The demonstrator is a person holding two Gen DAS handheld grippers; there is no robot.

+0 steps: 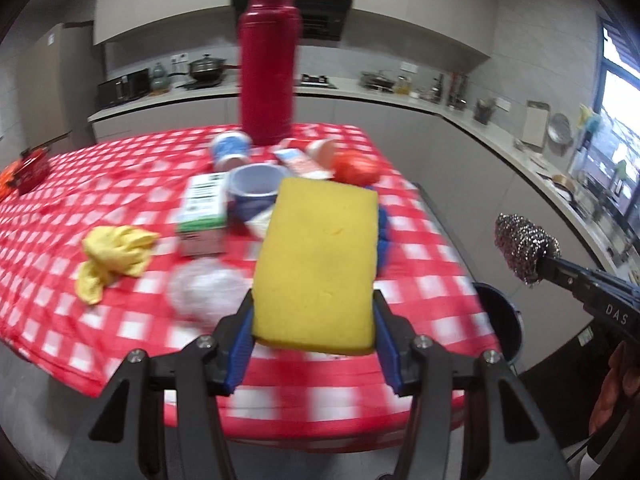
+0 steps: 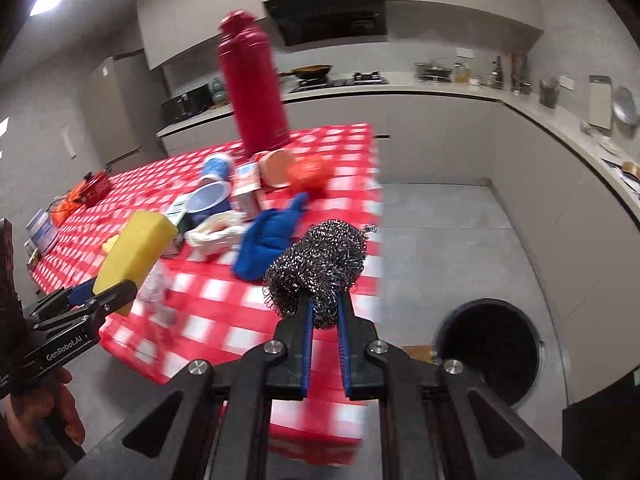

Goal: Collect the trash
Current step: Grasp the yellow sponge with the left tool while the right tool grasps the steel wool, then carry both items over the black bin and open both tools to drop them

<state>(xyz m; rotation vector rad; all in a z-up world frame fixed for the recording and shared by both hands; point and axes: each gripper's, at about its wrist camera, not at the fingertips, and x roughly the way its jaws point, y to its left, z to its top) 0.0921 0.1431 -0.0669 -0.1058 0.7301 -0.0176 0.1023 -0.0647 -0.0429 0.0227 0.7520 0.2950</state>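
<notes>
The left gripper (image 1: pixel 314 322) is clamped on the near end of a yellow sponge (image 1: pixel 318 266), its blue pads pressing both sides, and holds it in the air above the near edge of the table (image 1: pixel 120 216). The right gripper (image 2: pixel 324 312) is nearly closed, pinching a steel scourer (image 2: pixel 320 266) that bulges out past its fingertips; it hangs off the table's near right corner. On the floor beside that corner stands a round black bin (image 2: pixel 490 346); its inside looks dark and I cannot tell what, if anything, lies in it. On the table, behind the sponge, a blue cup (image 1: pixel 256 190) lies tipped with its mouth toward the camera, seemingly empty. Near it are a green-and-white carton (image 1: pixel 202 214), a yellow cloth (image 1: pixel 112 262), a blue cloth (image 2: pixel 268 238) and a tall red flask (image 1: pixel 268 68) at the table's far side.
</notes>
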